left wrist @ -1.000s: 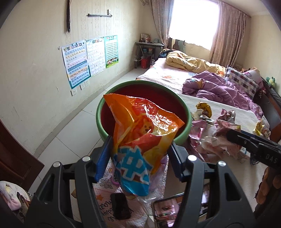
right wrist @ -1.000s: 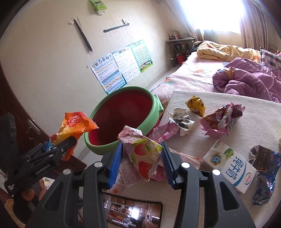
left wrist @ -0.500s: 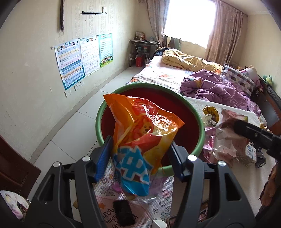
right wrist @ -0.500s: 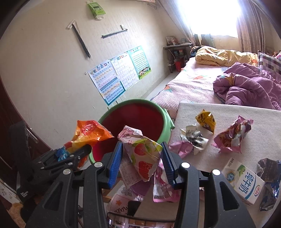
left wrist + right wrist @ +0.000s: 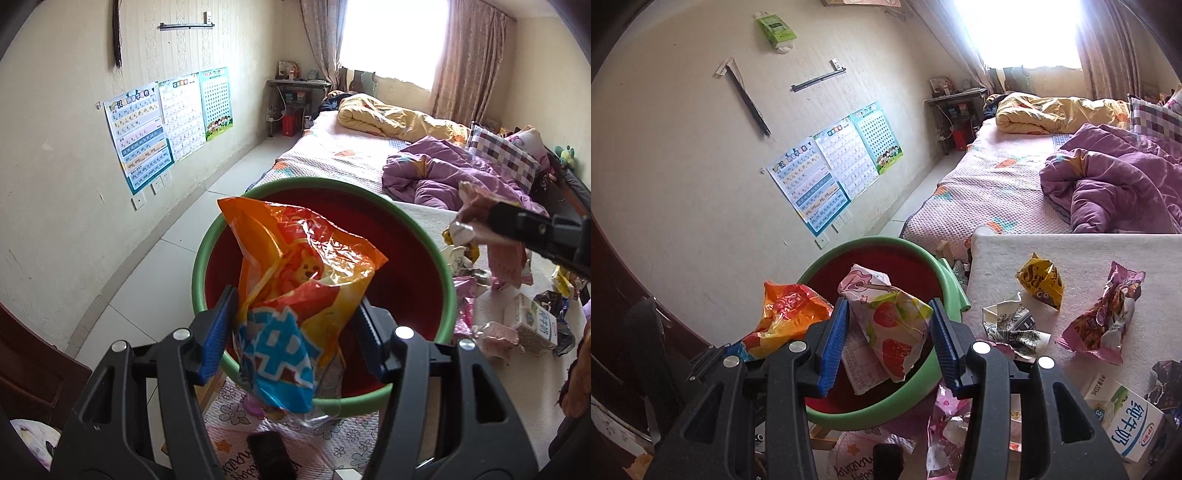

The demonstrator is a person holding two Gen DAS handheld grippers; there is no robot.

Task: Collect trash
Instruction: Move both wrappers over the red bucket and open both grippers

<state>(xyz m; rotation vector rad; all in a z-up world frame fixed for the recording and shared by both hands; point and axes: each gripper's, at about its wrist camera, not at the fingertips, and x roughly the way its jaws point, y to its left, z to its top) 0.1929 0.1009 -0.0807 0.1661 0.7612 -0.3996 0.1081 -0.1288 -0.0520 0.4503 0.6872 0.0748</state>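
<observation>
My left gripper (image 5: pixel 297 332) is shut on an orange and blue snack bag (image 5: pixel 295 288) and holds it over the near rim of a green basin with a red inside (image 5: pixel 413 258). My right gripper (image 5: pixel 888 349) is shut on a crumpled pink strawberry wrapper (image 5: pixel 886 325), above the basin (image 5: pixel 923 254). The orange bag also shows in the right wrist view (image 5: pixel 786 314). The right gripper with its wrapper (image 5: pixel 480 229) shows at the right of the left wrist view, beside the basin's right rim.
A white table (image 5: pixel 1071 254) to the right of the basin carries a yellow wrapper (image 5: pixel 1039 282), a purple wrapper (image 5: pixel 1104 317), a grey crumpled wrapper (image 5: pixel 1012 325) and a milk carton (image 5: pixel 1126 428). A bed with a purple quilt (image 5: pixel 1108 181) lies behind. A floral mat (image 5: pixel 236 432) lies below the basin.
Both grippers have moved forward and up over the basin with their loads. The basin now sits closer and lower in both views; both stay shut.
</observation>
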